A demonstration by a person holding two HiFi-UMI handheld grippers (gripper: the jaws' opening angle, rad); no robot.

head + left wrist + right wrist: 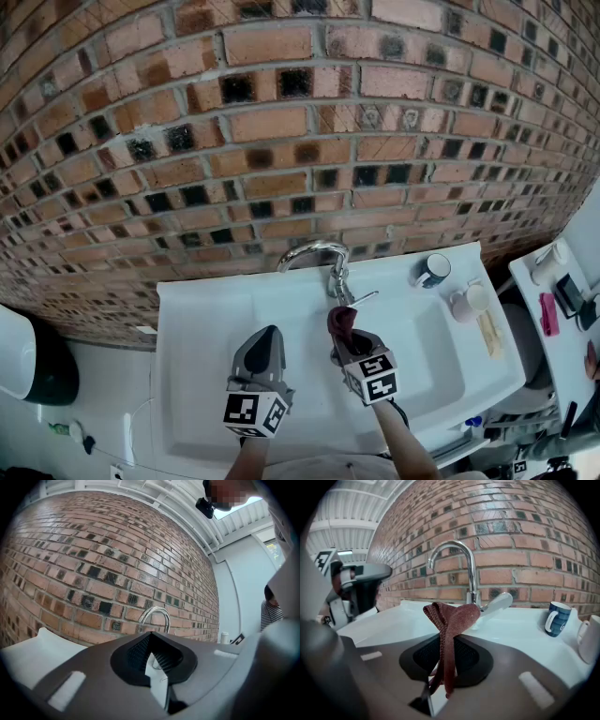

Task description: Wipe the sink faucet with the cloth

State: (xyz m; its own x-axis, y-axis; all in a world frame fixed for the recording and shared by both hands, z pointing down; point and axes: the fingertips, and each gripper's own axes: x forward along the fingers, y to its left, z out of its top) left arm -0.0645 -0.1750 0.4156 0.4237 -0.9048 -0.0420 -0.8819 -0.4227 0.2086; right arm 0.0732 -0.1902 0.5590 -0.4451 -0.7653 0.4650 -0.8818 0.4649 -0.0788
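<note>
My right gripper [351,341] pinches the cloth [457,616], which looks soft and floppy, mid-bunch near the faucet [465,559]; my left gripper [266,339] is closed on nothing.

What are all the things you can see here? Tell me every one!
brick wall: one, red-brown, behind the sink
sink: one, white, below the wall
faucet: one, shiny silver, at the sink's back edge
mug: one, dark blue, on the sink's right back corner
cup: one, white, beside the mug, nearer the person
beige bar: one, on the sink's right rim; too small to name
cloth: one, dark red, pinched in the right gripper, close to the faucet
left gripper: one, grey, over the sink, jaws together, empty
right gripper: one, grey, over the sink, jaws shut on the cloth
</note>
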